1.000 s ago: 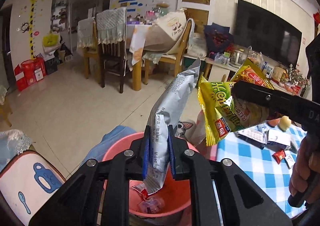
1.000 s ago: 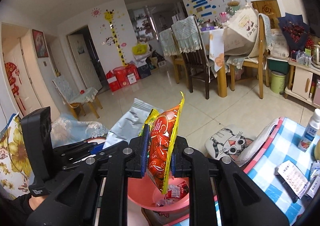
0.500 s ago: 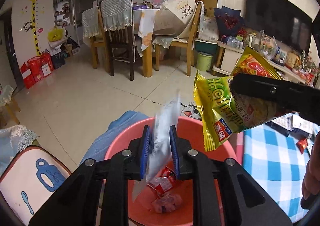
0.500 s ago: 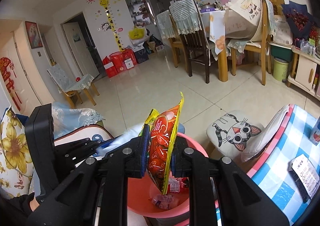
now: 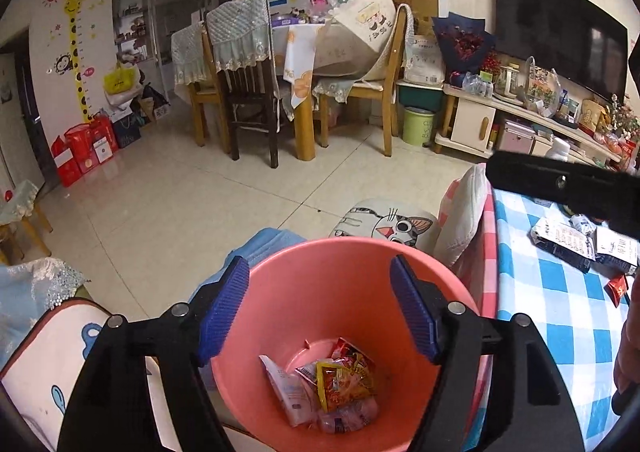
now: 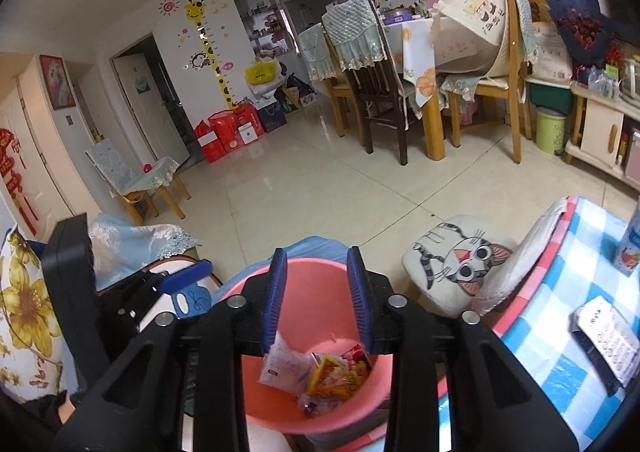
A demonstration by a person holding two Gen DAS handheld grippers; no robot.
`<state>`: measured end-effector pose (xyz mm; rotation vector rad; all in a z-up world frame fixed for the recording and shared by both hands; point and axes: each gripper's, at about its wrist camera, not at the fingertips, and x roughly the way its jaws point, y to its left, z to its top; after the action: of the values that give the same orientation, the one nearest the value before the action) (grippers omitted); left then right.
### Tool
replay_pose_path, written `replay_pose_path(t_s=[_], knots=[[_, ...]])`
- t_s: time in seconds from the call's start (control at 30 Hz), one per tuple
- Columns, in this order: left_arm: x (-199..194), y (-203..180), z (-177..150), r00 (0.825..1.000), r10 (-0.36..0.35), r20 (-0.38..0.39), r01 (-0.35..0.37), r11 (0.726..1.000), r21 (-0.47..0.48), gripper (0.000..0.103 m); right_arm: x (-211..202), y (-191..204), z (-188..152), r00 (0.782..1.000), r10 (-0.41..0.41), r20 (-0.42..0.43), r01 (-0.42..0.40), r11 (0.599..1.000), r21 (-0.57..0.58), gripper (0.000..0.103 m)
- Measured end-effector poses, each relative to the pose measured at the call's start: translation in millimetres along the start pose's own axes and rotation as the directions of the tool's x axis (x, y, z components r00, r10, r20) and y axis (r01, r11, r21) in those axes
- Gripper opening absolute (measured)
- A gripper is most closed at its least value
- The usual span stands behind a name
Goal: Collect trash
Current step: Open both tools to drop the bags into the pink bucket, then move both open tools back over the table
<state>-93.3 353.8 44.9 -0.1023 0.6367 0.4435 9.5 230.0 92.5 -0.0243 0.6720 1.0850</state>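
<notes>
A pink bucket sits below both grippers, beside the checked table. At its bottom lie a white wrapper, a yellow-red snack bag and other small wrappers. My left gripper hovers over the bucket; its jaws are opening wide and nothing is between them. My right gripper hangs over the same bucket; its jaws are opening with nothing between the pads. The snack bag and white wrapper lie in the bucket beneath it. The right gripper's black body crosses the left wrist view at right.
A table with a blue-white checked cloth stands at the right, with dark packets and small wrappers on it. A cat-face cushion lies behind the bucket. Dining chairs and a table stand across the tiled floor.
Both grippers sank toward the bucket and their jaws parted. The silver-white wrapper left the left gripper and the yellow-red snack bag left the right; both now lie in the bucket.
</notes>
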Motion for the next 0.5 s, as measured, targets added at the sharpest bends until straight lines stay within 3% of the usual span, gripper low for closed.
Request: replay_pose_path(t_s=[0.07,0.17,0.5], knots=[[-8,-3,2,1.0,-0.015,0.019,0.015,1.0,-0.001,0.079,-14,0,-4,0.999,-0.036,0.025,0.037,0.999,-0.027,0.04],[-19,-7,7,0.999,-0.027,0.047,0.027,1.0,-0.003,0.084,-39,-3,-9,0.989,-0.125,0.084,0.13,0.99,-0.055,0.06],[-43,-63,17,0.992,-0.095,0.079,0.091,0.994,0.057,0.087,-122,-39,-34,0.947,-0.278,0.159,0.285,0.958,-0.022,0.062]])
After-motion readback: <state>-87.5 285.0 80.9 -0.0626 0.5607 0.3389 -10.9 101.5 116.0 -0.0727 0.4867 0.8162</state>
